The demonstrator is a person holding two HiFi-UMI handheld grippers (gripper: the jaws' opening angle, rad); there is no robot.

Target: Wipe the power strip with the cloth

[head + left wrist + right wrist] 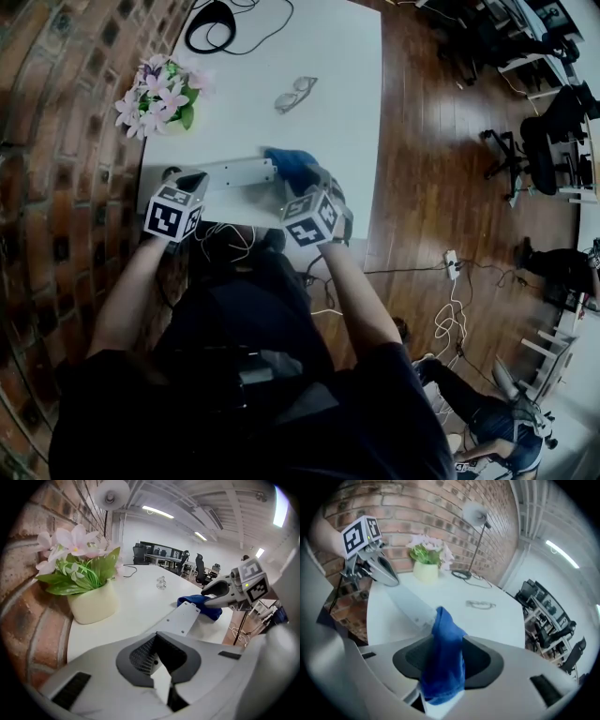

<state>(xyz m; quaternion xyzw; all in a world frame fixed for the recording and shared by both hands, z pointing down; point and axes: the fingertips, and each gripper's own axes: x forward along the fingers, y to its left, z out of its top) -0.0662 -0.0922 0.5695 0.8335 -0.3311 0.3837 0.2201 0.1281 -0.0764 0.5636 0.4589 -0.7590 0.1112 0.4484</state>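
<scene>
The power strip lies along the near edge of the white tabletop. The left tongs are closed tight on the strip's left end. At the strip's right end, the right tongs are clamped on a bunched blue cloth, which touches that end. A pot of pink flowers stands beyond the strip's left end. A pair of glasses lies beyond the strip's right end, well apart from it.
</scene>
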